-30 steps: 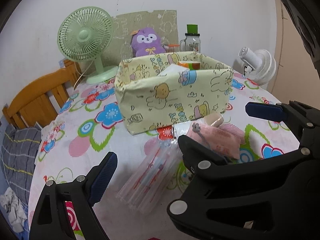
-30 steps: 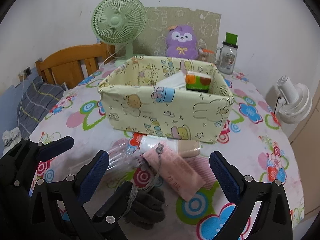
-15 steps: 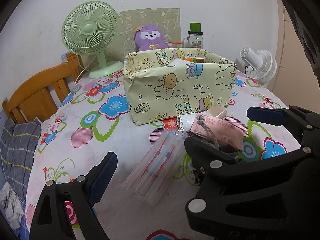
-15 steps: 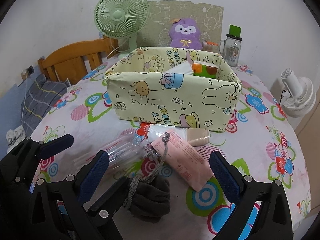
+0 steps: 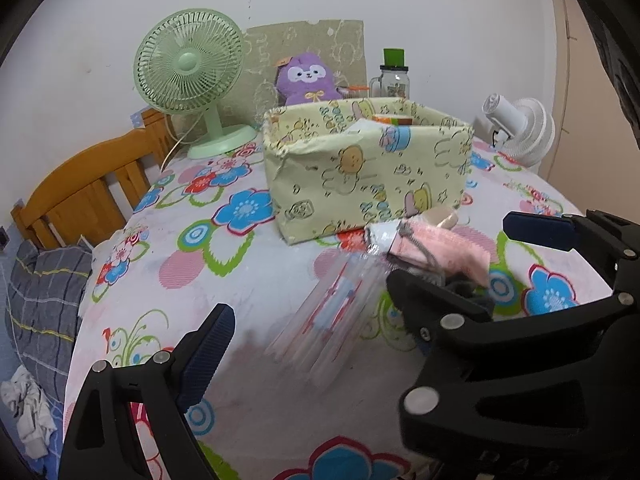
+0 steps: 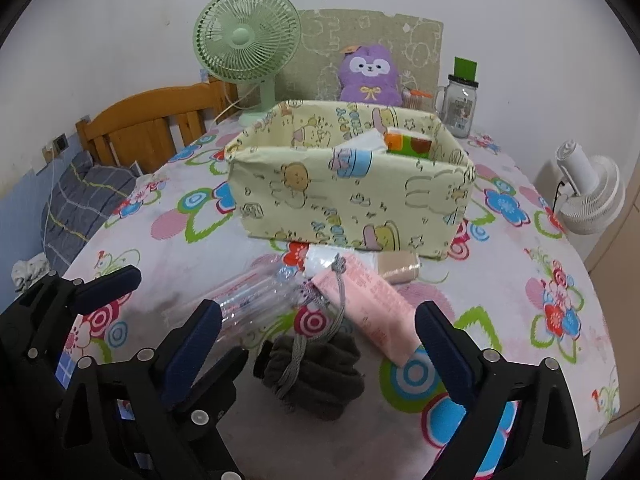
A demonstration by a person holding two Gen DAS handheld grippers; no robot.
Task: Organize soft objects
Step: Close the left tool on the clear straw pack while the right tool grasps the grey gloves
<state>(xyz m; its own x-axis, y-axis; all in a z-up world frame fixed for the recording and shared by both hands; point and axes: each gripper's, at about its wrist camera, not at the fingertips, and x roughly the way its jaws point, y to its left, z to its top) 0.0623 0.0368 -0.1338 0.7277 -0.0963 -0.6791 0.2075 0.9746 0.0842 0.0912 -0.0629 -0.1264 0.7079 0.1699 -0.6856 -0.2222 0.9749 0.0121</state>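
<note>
right tool (image 6: 318,344): open wide, empty, low in right-wrist frame, hovering over dark pouch
left tool (image 5: 304,336): open, empty, bottom of left-wrist frame; clear packet between its fingers
dark pouch (image 6: 316,376): grey fabric with grey drawstring, lower centre of right-wrist frame, lying on bench
pink packet (image 6: 372,308): flat, centre frame, just beside pouch, cord draped across it
clear packet (image 6: 256,300): left of pink packet, touching it at upper end; blurred in left-wrist view (image 5: 332,312)
beige roll (image 6: 398,266): against front wall of fabric box
fabric box (image 6: 344,200): yellow cartoon print, mid-frame, already holding items
bench (image 6: 520,280): floral cloth
background: green fan (image 6: 248,40), purple plush (image 6: 370,74), glass jar (image 6: 460,104) along upper frame
</note>
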